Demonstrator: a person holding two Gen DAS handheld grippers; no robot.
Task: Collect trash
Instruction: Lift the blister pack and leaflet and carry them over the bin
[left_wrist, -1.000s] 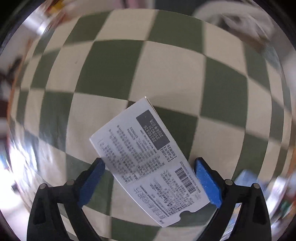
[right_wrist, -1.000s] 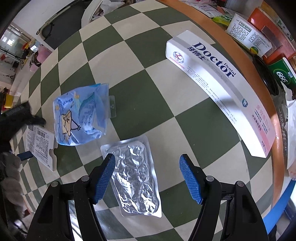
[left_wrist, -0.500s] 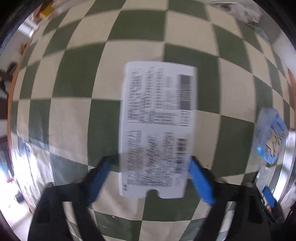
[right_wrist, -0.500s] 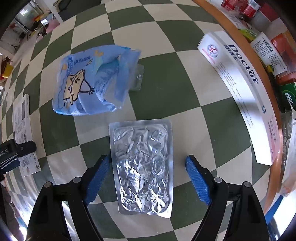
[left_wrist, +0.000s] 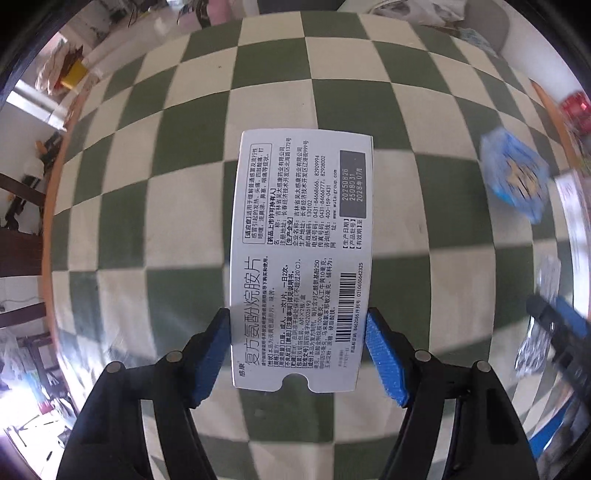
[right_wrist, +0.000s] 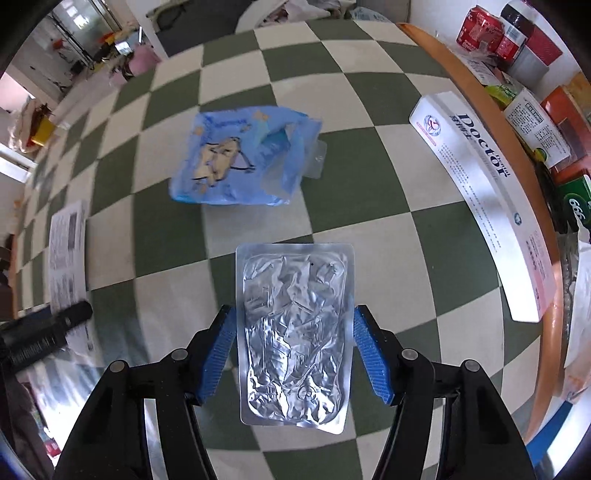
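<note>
While both my jaws point down at the checked tabletop (right_wrist: 369, 192), left jaws clamp the flattened medicine box (left_wrist: 301, 266), right jaws have just been closing on the foil blister pack (right_wrist: 293, 332); both long axes run toward twelve o'clock.

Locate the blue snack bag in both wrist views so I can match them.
Left wrist: blue snack bag, blurred, at the right edge on the checked cloth.
Right wrist: blue snack bag, upper centre, beyond the foil pack.
Shared landmark: the white printed box, central in the left view, at the left edge in the right view.
</note>
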